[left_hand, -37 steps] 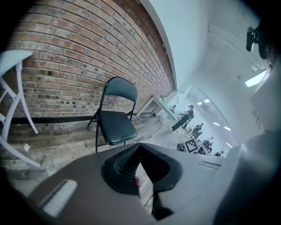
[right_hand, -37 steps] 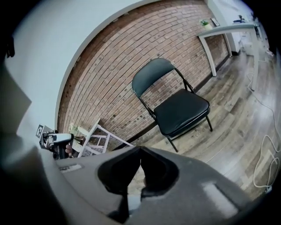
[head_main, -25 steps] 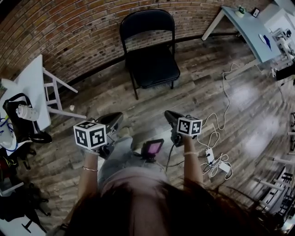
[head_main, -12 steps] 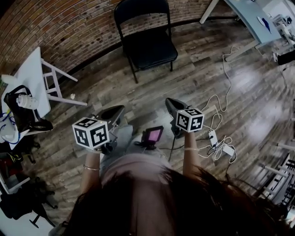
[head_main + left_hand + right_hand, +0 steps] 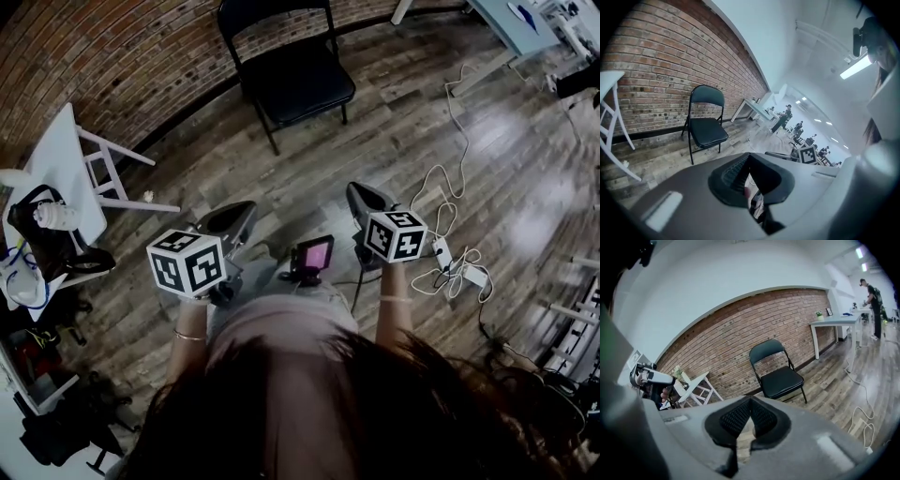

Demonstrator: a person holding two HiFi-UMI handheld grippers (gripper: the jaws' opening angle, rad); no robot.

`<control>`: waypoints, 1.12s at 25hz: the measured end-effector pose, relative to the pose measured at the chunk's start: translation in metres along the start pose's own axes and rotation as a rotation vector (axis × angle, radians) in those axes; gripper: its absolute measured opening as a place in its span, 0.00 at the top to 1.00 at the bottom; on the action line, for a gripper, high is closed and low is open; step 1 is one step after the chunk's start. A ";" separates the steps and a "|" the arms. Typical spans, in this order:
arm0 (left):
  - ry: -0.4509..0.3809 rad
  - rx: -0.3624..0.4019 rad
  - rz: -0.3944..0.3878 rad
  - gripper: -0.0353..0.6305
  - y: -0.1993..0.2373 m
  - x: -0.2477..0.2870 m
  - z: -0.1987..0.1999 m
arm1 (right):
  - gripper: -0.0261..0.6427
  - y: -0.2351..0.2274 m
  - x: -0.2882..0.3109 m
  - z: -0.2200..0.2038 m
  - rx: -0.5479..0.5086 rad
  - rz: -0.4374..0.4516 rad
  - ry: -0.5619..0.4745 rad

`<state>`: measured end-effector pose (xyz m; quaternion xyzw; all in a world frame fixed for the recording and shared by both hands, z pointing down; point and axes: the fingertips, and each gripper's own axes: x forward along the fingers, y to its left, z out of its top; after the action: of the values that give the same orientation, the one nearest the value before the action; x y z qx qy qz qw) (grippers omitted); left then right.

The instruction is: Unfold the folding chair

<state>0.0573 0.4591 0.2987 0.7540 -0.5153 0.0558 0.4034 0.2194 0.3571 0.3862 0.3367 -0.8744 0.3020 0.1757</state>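
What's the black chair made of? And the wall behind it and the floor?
Chair: thin black tubes, probably painted metal; the seat has a soft sheen, maybe vinyl padding. Wall: red brick, mortar lines showing. Floor: wood-look planks, glossy where light reflects.

The folding chair [image 5: 300, 84] has a thin black metal tube frame with a faint sheen. Its seat and back look like smooth, padded black vinyl, dully glossy. The floor [image 5: 281, 178] is grey-brown wood plank, visibly grained, with a bright glare at the right where the finish shines. The far wall [image 5: 103, 66] is rough red brick with pale mortar lines. The left counter [image 5: 58, 173] is painted white and matt, on white slatted legs. The left tool [image 5: 246, 210] and right tool [image 5: 354, 191] have matt grey plastic shells. Their pads [image 5: 736, 417] are black, ribbed and rubbery. White plastic-sheathed cables [image 5: 457, 267] lie at the right.
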 end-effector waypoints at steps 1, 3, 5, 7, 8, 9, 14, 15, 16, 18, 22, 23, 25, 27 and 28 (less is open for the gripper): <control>-0.003 0.003 -0.005 0.95 0.001 -0.004 0.002 | 0.97 0.005 -0.001 0.002 0.001 -0.007 -0.010; -0.008 0.008 -0.013 0.95 0.005 -0.011 0.007 | 0.97 0.016 -0.003 0.005 -0.001 -0.023 -0.024; -0.011 0.013 -0.019 0.95 0.009 -0.020 0.010 | 0.97 0.027 -0.004 0.008 -0.006 -0.038 -0.035; -0.011 0.014 -0.023 0.95 0.015 -0.028 0.012 | 0.97 0.038 -0.006 0.010 -0.008 -0.047 -0.044; -0.013 0.012 -0.025 0.95 0.017 -0.032 0.013 | 0.97 0.044 -0.007 0.012 -0.010 -0.051 -0.048; -0.016 0.010 -0.027 0.95 0.020 -0.037 0.013 | 0.97 0.050 -0.009 0.013 -0.015 -0.053 -0.051; -0.033 0.002 -0.026 0.95 0.033 -0.055 0.017 | 0.97 0.073 -0.021 0.023 -0.036 -0.073 -0.087; -0.037 -0.005 -0.026 0.95 0.034 -0.059 0.017 | 0.97 0.075 -0.025 0.025 -0.033 -0.080 -0.094; -0.043 -0.012 -0.028 0.95 0.035 -0.062 0.017 | 0.97 0.077 -0.028 0.026 -0.029 -0.088 -0.100; -0.058 -0.029 -0.036 0.95 0.035 -0.069 0.018 | 0.97 0.080 -0.033 0.029 -0.021 -0.101 -0.110; -0.089 -0.051 -0.061 0.95 0.033 -0.079 0.024 | 0.97 0.085 -0.040 0.033 -0.026 -0.121 -0.117; -0.093 -0.050 -0.065 0.95 0.032 -0.080 0.025 | 0.97 0.085 -0.041 0.033 -0.030 -0.125 -0.117; -0.093 -0.041 -0.069 0.95 0.030 -0.081 0.026 | 0.97 0.086 -0.043 0.034 -0.034 -0.129 -0.119; -0.090 -0.031 -0.069 0.95 0.029 -0.081 0.027 | 0.97 0.087 -0.043 0.035 -0.036 -0.126 -0.120; -0.090 -0.027 -0.069 0.95 0.028 -0.081 0.027 | 0.97 0.088 -0.043 0.036 -0.039 -0.123 -0.120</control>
<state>-0.0121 0.4964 0.2557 0.7674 -0.5076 0.0008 0.3916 0.1851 0.4065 0.3008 0.4036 -0.8668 0.2529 0.1478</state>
